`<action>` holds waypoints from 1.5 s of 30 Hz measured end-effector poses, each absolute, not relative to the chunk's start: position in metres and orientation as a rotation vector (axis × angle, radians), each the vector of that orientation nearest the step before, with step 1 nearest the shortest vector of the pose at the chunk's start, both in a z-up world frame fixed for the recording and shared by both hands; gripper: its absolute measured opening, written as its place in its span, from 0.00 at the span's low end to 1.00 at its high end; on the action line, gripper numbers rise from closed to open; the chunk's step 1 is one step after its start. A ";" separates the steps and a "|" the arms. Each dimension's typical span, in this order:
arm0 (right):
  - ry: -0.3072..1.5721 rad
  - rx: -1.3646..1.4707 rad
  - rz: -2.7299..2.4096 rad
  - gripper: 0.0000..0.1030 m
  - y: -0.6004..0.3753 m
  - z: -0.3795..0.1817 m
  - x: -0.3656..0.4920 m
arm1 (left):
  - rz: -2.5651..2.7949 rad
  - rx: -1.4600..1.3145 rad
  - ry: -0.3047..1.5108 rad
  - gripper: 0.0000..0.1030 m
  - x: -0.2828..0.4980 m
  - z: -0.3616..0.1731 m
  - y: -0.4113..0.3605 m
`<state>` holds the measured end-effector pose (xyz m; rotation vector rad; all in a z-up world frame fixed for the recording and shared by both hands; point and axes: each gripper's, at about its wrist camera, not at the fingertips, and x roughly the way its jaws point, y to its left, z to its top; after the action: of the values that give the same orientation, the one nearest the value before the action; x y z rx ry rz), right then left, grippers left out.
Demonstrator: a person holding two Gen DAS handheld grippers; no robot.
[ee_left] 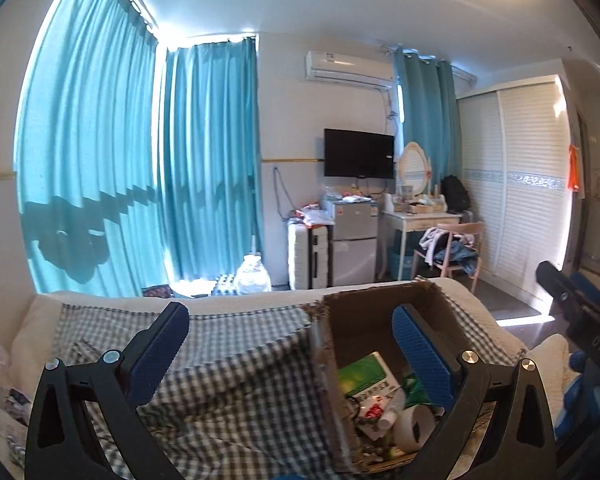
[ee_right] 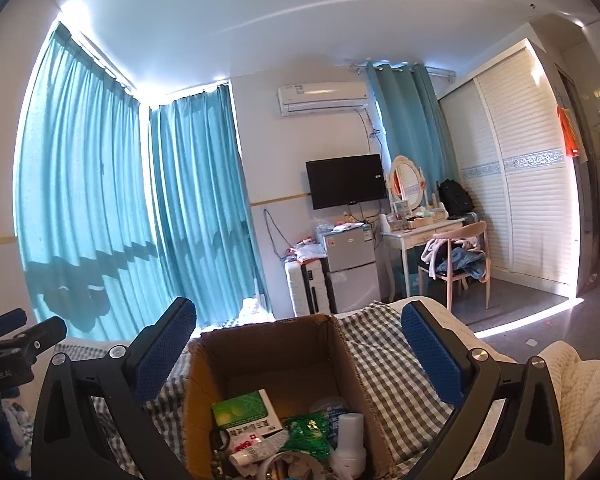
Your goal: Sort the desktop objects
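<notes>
An open cardboard box (ee_left: 428, 304) (ee_right: 204, 372) sits on a bed with a blue-checked cloth (ee_left: 236, 360) (ee_right: 384, 364). Inside lie a green-and-white carton (ee_left: 366, 376) (ee_right: 246, 410), a green foil packet (ee_right: 306, 434), a white bottle (ee_right: 350, 436), a white tube (ee_right: 252, 454) and a white roll (ee_left: 414, 426). My left gripper (ee_left: 290, 360) is open and empty, its right finger over the box. My right gripper (ee_right: 300, 360) is open and empty, straddling the box from above.
Teal curtains (ee_left: 100, 168) cover the windows on the left. Beyond the bed stand a suitcase (ee_left: 308, 256), a small fridge (ee_left: 354, 240), a vanity desk (ee_left: 420, 220), a chair with clothes (ee_left: 452, 248) and a white wardrobe (ee_left: 516, 184). A cream blanket (ee_right: 588, 400) lies at right.
</notes>
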<state>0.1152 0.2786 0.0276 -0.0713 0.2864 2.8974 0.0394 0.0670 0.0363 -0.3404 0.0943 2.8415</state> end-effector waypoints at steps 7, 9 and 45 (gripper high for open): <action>0.215 -0.089 2.969 1.00 0.235 0.036 0.106 | 2.922 -0.365 0.054 1.00 0.037 0.043 0.021; 0.184 -0.093 2.995 1.00 0.219 0.037 0.101 | 2.938 -0.399 0.060 1.00 0.033 0.040 0.009; 0.110 -0.344 3.060 1.00 0.180 -0.010 0.050 | 2.992 -0.545 0.093 1.00 0.002 -0.007 -0.006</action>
<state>0.0498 0.1803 -0.0102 -0.3444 0.1101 3.0598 0.0018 -0.0059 -0.0074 -0.5452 0.0933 2.9917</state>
